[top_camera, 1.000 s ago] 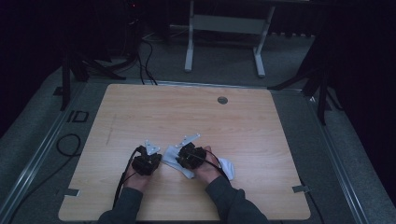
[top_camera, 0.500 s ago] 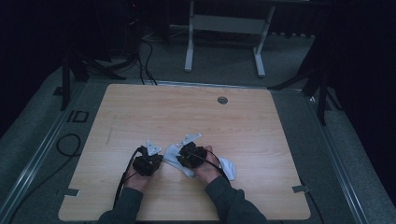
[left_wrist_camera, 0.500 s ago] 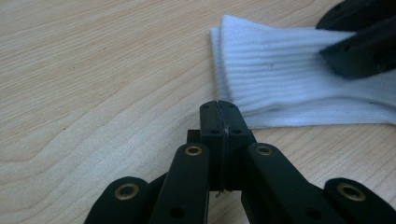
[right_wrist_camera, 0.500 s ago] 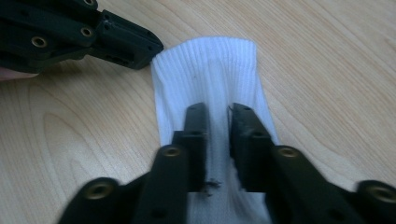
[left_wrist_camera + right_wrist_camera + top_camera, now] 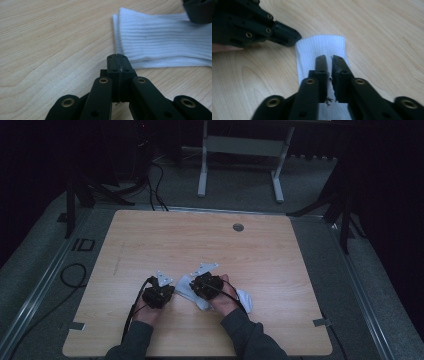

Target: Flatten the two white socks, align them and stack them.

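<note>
High view: 2 grippers, 1 white sock (image 5: 192, 290) on wooden table (image 5: 280, 270), near front edge.
Left gripper (image 5: 117, 58) jaws pressed together, empty, tips beside sock's ribbed cuff; right gripper (image 5: 328, 60) over the sock, jaws a narrow slit apart, grip on cloth impossible to tell.

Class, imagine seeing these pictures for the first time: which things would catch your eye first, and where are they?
A white ribbed sock lies on the near part of the wooden table. The left gripper, jaws pressed together, sits at its cuff edge; the right gripper, jaws barely apart, hangs over it.
</note>
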